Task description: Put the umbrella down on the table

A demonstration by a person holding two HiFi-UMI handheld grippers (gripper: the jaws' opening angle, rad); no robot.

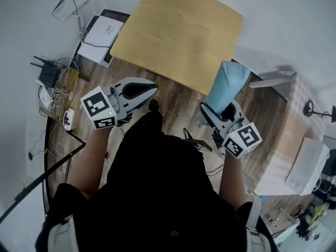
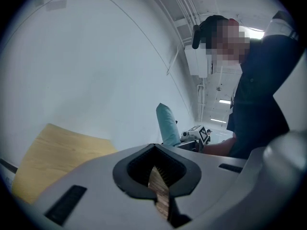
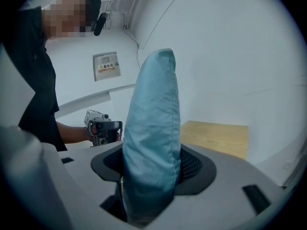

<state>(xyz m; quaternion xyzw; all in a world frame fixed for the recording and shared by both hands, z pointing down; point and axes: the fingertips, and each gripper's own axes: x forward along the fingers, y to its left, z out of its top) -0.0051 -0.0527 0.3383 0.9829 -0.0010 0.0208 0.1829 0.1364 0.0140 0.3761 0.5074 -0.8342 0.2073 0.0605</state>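
Observation:
A folded light-blue umbrella [image 1: 227, 84] in its sleeve stands upright in my right gripper [image 1: 210, 112], which is shut on its lower part. In the right gripper view the umbrella [image 3: 153, 128] rises straight out between the jaws of my right gripper [image 3: 148, 176]. The bare wooden table [image 1: 178, 33] lies ahead of both grippers and shows as a tan slab [image 3: 220, 135] behind the umbrella. My left gripper [image 1: 149, 91] is held just short of the table's near edge, shut, with nothing in it [image 2: 158, 186]. From the left gripper view the umbrella [image 2: 167, 123] shows off to the right.
On the floor at the left lie a router and tangled cables [image 1: 52, 83], with a white box [image 1: 102, 33] beside the table. A white appliance [image 1: 310, 164] stands at the right. The floor is wood planks [image 1: 173, 96]. White walls surround the table.

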